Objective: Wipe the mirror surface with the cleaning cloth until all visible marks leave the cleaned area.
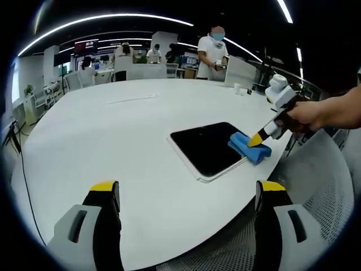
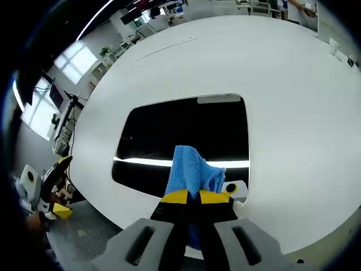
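left gripper (image 1: 189,195) grey bodies, black jaws, yellow tips, right gripper (image 2: 193,196) same grey-black build, yellow tips, white boxy body, bare forearm (image 1: 338,110) behind it

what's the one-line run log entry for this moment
phase: wiping | right gripper: shut on blue cloth, pressed on mirror near edge | left gripper: open, idle above white table

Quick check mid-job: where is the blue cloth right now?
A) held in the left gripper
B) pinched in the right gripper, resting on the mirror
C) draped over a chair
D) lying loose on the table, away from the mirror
B: the right gripper has its jaws shut on the blue cloth, which rests on the mirror; the left gripper stands open.
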Demonstrator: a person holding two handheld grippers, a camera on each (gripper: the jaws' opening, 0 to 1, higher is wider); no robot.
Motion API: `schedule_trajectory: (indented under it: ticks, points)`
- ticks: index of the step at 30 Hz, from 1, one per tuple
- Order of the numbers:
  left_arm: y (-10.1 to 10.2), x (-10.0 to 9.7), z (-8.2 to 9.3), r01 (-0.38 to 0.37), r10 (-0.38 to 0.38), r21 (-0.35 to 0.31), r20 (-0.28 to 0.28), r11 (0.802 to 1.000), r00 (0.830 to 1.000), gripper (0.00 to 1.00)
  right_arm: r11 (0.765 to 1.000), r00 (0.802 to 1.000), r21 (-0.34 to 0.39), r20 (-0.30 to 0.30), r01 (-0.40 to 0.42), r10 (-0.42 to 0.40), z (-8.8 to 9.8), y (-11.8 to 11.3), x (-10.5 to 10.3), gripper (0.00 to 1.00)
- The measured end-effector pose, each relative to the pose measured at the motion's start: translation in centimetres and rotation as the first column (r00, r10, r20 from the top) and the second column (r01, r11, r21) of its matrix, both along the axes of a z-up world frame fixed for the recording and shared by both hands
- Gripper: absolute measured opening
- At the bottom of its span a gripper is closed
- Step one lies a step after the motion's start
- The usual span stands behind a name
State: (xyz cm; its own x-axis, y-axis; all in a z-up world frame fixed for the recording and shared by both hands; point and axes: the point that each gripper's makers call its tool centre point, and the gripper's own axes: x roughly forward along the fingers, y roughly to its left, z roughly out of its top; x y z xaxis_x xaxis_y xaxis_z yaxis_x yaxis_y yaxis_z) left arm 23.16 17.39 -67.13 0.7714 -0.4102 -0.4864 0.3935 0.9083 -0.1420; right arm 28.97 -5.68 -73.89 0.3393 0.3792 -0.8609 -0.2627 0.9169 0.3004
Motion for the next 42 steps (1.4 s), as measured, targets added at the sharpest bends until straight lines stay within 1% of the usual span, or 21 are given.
schedule_trajectory:
  ticks: [5, 11, 20, 37, 42]
  points:
    - [0.02, 0.04, 0.06, -0.004, 0.004, -0.004, 0.002, 1.0, 1.0, 0.99, 1.0, 1.0, 0.01, 0.0, -0.001, 0.001, -0.07, -0.05, -0.21, 0.0]
    - [0.1, 0.05, 0.07, -0.009, 0.009, -0.006, 0.004, 1.0, 1.0, 0.99, 1.0, 1.0, 0.019, -0.014, 0.002, -0.001, -0.19, -0.12, -0.48, 0.0]
    - [0.08, 0.05, 0.06, -0.008, 0.008, -0.009, 0.005, 1.0, 1.0, 0.99, 1.0, 1.0, 0.027, -0.007, -0.005, 0.005, -0.32, -0.14, -0.49, 0.0]
    - [0.02, 0.03, 0.15, -0.01, 0.01, -0.011, 0.006, 1.0, 1.0, 0.99, 0.999, 0.999, 0.03, -0.015, -0.037, 0.038, -0.08, -0.21, -0.85, 0.0]
    - [0.05, 0.04, 0.1, -0.011, 0.011, -0.01, 0.005, 1.0, 1.0, 0.99, 0.999, 0.999, 0.033, -0.02, -0.04, 0.041, -0.07, -0.62, -0.92, 0.0]
